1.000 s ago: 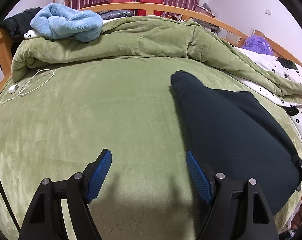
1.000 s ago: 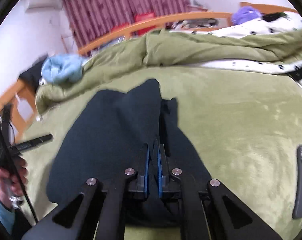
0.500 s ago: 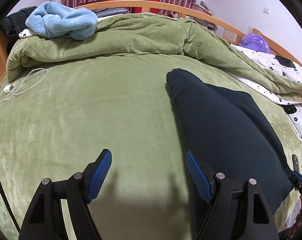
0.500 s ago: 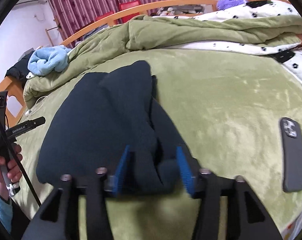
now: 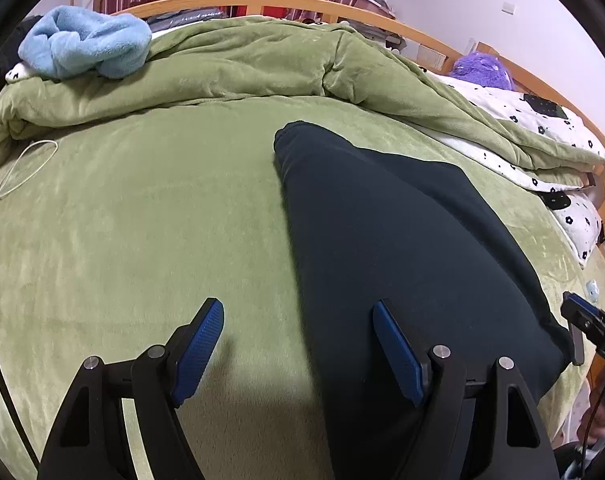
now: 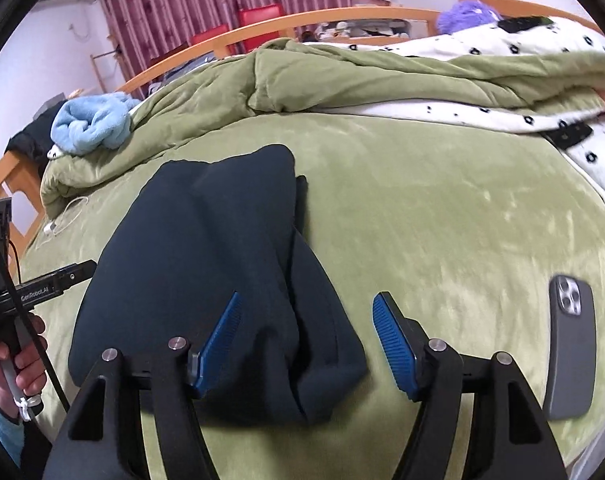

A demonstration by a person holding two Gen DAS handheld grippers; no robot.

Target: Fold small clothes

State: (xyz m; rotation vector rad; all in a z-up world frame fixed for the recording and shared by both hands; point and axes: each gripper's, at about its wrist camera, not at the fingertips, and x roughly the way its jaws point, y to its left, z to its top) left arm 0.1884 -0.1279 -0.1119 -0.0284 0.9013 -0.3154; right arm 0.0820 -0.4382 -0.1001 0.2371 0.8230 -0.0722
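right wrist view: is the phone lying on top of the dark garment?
No. The phone lies on the bare green blanket, apart from the dark garment and to its right.

- The folded garment (image 6: 206, 264) lies on the bed cover (image 6: 442, 208).
- The phone (image 6: 570, 344) lies on the cover well to the garment's right.
- The bunched quilt (image 6: 342, 80) lies behind the garment.
- The towel (image 5: 86, 46) rests on the quilt's left end.
- The cable (image 5: 18, 172) lies on the cover below the towel, left of the garment.
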